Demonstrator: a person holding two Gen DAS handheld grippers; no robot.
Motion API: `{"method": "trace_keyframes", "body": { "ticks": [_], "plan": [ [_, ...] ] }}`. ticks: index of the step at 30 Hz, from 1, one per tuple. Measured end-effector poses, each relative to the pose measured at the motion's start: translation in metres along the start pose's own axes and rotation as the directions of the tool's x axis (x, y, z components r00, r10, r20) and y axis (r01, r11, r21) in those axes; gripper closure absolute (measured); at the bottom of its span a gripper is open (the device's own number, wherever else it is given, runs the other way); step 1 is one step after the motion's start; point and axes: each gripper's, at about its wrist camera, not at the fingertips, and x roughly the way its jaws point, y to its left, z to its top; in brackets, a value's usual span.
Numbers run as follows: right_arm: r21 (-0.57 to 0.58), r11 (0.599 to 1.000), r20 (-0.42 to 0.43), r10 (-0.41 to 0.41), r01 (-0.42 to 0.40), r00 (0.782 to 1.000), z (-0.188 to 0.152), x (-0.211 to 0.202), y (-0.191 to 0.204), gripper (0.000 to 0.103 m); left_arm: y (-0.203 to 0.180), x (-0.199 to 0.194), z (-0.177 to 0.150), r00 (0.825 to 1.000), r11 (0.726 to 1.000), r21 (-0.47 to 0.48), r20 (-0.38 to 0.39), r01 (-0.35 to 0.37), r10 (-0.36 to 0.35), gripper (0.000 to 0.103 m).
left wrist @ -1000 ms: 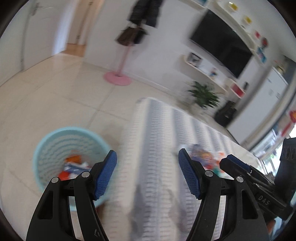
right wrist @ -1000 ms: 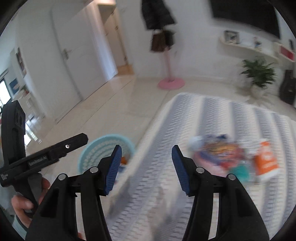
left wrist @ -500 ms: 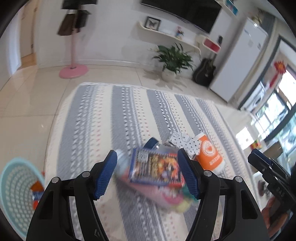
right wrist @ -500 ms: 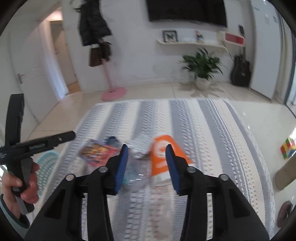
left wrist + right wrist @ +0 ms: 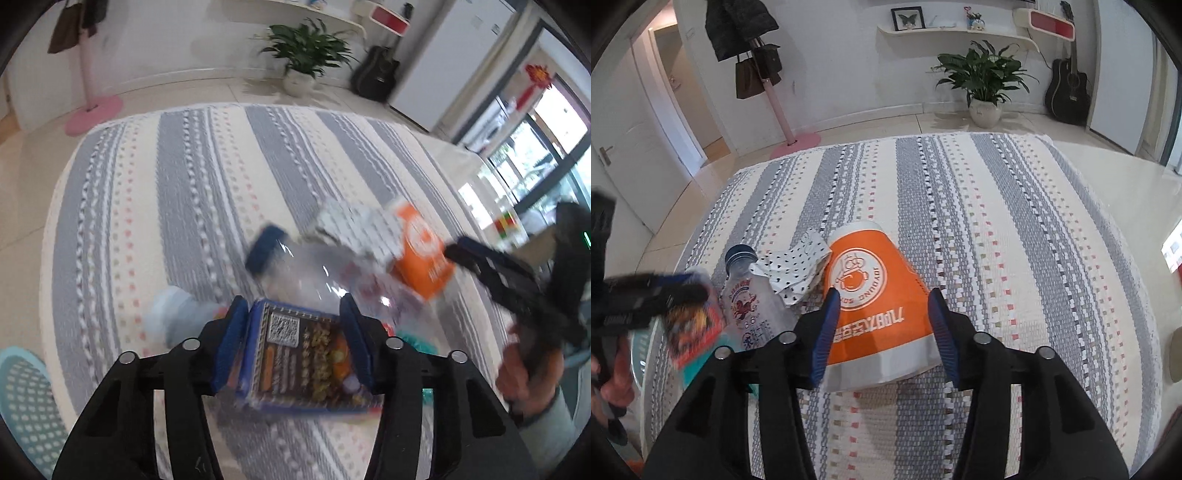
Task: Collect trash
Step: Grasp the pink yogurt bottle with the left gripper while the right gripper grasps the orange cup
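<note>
A pile of trash lies on a striped rug [image 5: 997,229]. My left gripper [image 5: 293,334] is open, its jaws on either side of a dark blue snack packet [image 5: 306,354]; the view is blurred. My right gripper [image 5: 882,328] is open, its jaws astride a flattened orange paper cup [image 5: 871,291]. Beside the cup lie a clear plastic bottle [image 5: 750,299] with a blue cap and a crumpled white dotted wrapper [image 5: 794,269]. The bottle [image 5: 295,266], wrapper [image 5: 358,229] and cup [image 5: 421,254] also show in the left wrist view. A light blue trash basket [image 5: 26,402] stands at the rug's left edge.
A potted plant [image 5: 982,85], a black guitar [image 5: 1067,92] and a pink coat stand [image 5: 783,118] stand along the far wall. Tiled floor surrounds the rug. Doors are at the left [image 5: 631,147]. A small pale blue object [image 5: 173,314] lies left of the packet.
Both grippers swung from the basket to the trash pile and moved down close. The left now straddles the snack packet, the right straddles the orange cup.
</note>
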Motion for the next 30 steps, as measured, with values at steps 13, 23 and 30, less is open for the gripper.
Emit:
{"method": "trace_keyframes", "body": {
  "ticks": [13, 23, 30],
  "plan": [
    [0.007, 0.999, -0.003, 0.041, -0.041, 0.999, -0.018, -0.007, 0.004, 0.053, -0.038, -0.024, -0.086, 0.995, 0.994, 0.054, 0.036, -0.096, 0.094, 0.054],
    [0.026, 0.999, 0.034, 0.023, -0.024, 0.999, -0.02, -0.019, -0.003, 0.033, 0.015, -0.041, -0.104, 0.948, 0.894, -0.351, 0.05, -0.279, 0.315, 0.021],
    [0.06, 0.998, -0.038, 0.036, -0.034, 0.999, -0.019, 0.009, -0.016, 0.027, 0.011, 0.003, -0.087, 0.978, 0.924, -0.328, 0.005, -0.196, 0.21, 0.023]
  ]
}}
